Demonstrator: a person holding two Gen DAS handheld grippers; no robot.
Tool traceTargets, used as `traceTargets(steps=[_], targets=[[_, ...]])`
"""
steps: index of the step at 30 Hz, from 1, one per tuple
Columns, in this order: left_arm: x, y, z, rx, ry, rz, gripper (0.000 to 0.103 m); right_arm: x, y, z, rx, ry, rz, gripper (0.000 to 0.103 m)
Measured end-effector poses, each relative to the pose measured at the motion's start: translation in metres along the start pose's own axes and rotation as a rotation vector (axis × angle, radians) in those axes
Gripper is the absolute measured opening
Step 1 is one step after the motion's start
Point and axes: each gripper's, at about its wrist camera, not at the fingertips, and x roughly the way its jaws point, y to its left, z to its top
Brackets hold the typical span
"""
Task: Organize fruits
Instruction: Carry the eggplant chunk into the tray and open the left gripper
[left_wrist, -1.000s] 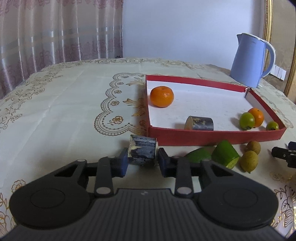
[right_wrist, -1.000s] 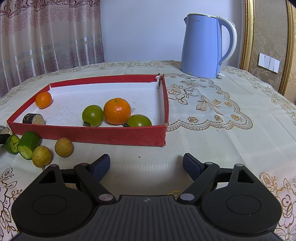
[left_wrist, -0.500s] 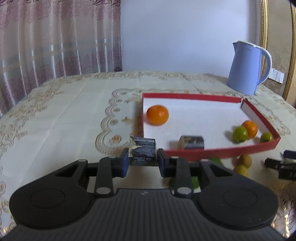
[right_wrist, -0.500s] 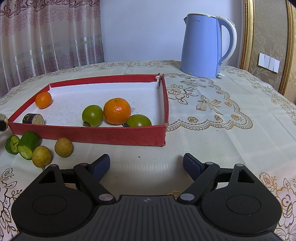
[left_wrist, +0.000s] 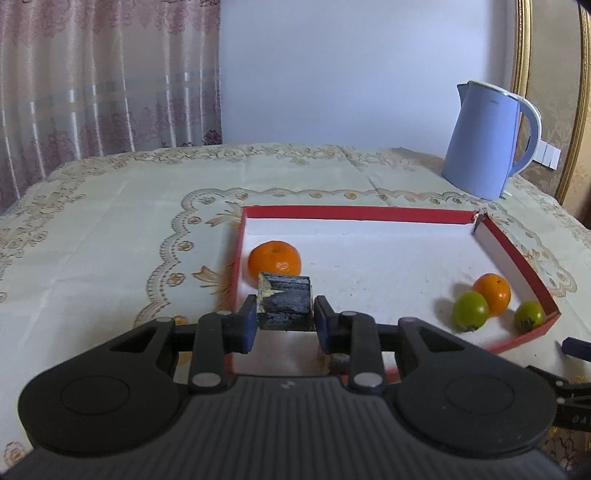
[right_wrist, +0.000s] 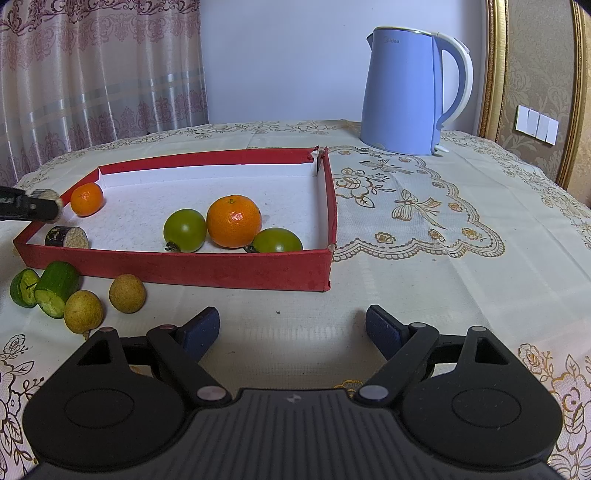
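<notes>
Dark-skinned cut piece (left_wrist: 284, 301) sits clamped in the left gripper (left_wrist: 284, 325), tilted downward above the red tray (left_wrist: 517, 254); the right gripper (right_wrist: 291, 328) hangs wide open, empty.

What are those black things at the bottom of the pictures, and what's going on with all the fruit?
They are two claws, each held in a person's hand with a camera looking along its fingers. The left claw squeezes a dark sugarcane piece over the red tray. The right claw is open and empty above the tablecloth. In the tray lie oranges, green fruits and another dark piece. Green pieces and two yellow-brown fruits wait outside. A blue kettle stands behind.
</notes>
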Motion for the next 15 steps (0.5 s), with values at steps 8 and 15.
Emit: traceTargets(steps=[8, 15], targets=[[0.025, 0.001, -0.004, -0.007, 0.044, 0.0, 0.028, 0.0, 0.0, 0.0, 0.0, 0.0, 0.0, 0.087], [0.027, -0.001, -0.007, 0.013, 0.036, 0.005, 0.035, 0.0, 0.0, 0.0, 0.0, 0.0, 0.0, 0.087]])
